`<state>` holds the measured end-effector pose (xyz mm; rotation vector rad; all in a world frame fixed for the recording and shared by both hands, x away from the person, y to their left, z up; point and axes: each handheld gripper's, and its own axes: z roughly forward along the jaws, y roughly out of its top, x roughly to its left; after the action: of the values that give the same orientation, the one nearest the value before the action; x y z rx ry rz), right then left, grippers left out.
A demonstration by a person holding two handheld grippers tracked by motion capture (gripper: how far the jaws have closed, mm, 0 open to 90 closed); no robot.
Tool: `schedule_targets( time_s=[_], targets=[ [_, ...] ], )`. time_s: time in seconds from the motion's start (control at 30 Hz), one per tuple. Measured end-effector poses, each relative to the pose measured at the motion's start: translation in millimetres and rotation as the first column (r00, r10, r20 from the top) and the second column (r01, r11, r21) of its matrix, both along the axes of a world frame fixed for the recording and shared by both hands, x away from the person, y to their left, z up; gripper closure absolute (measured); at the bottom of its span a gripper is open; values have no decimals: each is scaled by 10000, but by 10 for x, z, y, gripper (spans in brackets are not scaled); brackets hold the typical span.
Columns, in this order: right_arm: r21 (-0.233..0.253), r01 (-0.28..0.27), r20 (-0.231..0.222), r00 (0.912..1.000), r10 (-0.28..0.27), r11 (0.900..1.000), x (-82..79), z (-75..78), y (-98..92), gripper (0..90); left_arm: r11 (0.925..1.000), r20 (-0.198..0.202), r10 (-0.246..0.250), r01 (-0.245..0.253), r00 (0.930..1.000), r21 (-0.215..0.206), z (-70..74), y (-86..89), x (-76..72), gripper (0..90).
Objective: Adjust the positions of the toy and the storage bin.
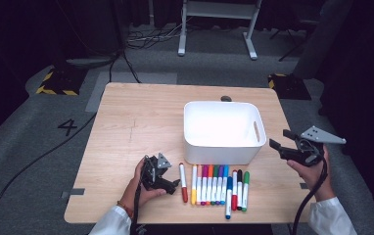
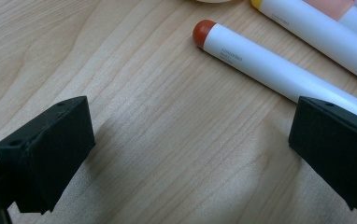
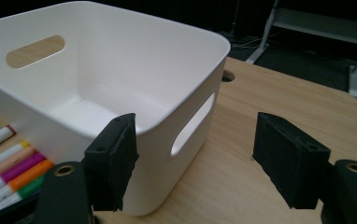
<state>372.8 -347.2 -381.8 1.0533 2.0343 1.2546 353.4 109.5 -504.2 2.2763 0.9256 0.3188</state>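
A white bin (image 1: 223,131) stands on the wooden table (image 1: 136,122), empty inside, with slot handles in its side walls (image 3: 193,123). In front of it lies a row of several coloured markers (image 1: 217,185). A red-capped marker (image 1: 183,182) lies apart at the row's left end, seen close up in the left gripper view (image 2: 270,65). My left gripper (image 1: 173,186) rests low on the table just left of that marker, open, nothing between its jaws (image 2: 190,154). My right gripper (image 1: 277,141) hovers to the right of the bin, open and empty (image 3: 195,158).
The bin fills the table's right middle. Bare wood lies to the left and behind it. A round cable hole (image 1: 226,98) sits at the far edge. Beyond the table are cables on the floor and a white frame (image 1: 218,19).
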Motion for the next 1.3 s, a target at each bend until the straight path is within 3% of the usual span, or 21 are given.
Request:
schedule_targets(
  time_s=[0.17,0.23,0.43,0.6,0.97,1.3],
  targets=[
    [-24,-430,-565,9975,428,9991,-235,-258,13,307,10000,-18,63,-63,10000,-21,0,3,-13,4],
    [-290,-548,-767,9957,525,9981,-322,-391,64,310,10000,-28,39,-40,10000,-4,1,6,-14,4],
    [-562,-1307,-1684,9784,1196,9898,-500,-727,251,316,10000,-7,16,-16,10000,-12,0,13,-19,4],
    [-787,-1693,-2126,9657,1494,9824,-541,-932,403,318,9999,6,-124,124,9999,-6,-1,49,-34,4],
    [-753,-1798,-2396,9580,1572,9808,-508,-1057,507,336,9999,-18,-161,160,9999,-43,-2,71,-42,4],
    [-1039,-1301,-2736,9569,974,9860,-376,-1157,448,447,9999,-18,-160,160,9999,-42,-2,71,-42,4]
  ],
)
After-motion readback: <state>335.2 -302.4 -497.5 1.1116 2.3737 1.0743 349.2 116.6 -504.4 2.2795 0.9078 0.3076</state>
